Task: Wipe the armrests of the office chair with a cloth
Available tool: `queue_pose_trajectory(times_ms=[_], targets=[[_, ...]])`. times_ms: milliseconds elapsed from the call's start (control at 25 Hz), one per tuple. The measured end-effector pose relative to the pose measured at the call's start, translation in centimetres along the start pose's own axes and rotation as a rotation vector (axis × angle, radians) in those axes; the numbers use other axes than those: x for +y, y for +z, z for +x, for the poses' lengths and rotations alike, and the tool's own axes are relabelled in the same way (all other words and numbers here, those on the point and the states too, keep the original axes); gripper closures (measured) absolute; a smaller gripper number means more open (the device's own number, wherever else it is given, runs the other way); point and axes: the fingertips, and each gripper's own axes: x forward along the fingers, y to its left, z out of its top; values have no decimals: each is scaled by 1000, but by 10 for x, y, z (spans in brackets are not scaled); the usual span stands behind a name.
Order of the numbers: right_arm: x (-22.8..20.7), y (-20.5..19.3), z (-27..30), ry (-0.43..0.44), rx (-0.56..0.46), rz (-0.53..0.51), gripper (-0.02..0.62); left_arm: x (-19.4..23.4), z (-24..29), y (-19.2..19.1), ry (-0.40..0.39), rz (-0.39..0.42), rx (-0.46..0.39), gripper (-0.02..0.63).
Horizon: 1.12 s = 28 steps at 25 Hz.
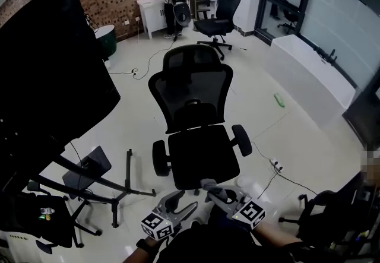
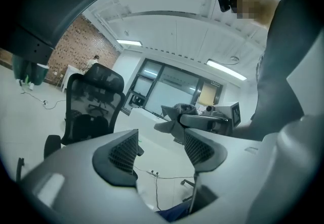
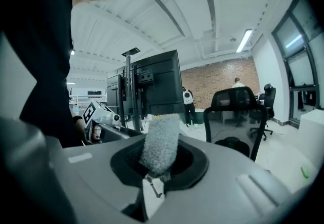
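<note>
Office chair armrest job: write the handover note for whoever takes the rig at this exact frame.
Left tongs: open, empty.
Right tongs: shut on the grey cloth, which sticks up between them.
Office chair: upright ahead, facing the person; both tongs are held short of its seat.
Done: cloth is in the grip.
Left: wipe both armrests; the cloth touches neither yet.

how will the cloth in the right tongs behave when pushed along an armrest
Probably soft and floppy: the cloth looks fuzzy, and its free end sags in folds in the left gripper view. Likely light, since the right tongs hold it by one pinched edge. Its nap should grip rather than slide, so it may bunch on the armrest.
</note>
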Motion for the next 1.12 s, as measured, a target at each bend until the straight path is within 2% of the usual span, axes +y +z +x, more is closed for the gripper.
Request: queue_pose_trajectory(times_ms=[160,280,640,1120], targets=[[16,-1,-18,-49,-38,135,558,-20,-18,-6,-40,0,1,299],[14,-8,-34,-89,-39,171,558,-33,-19,-6,-69,18,-16,299],[6,1,-65,-156,-59,147,560,-52,-19,-6,-76,6,-34,301],[-15,0,-101,-138,-65,144,560,-75,12,-7,-62,28,-23,304]])
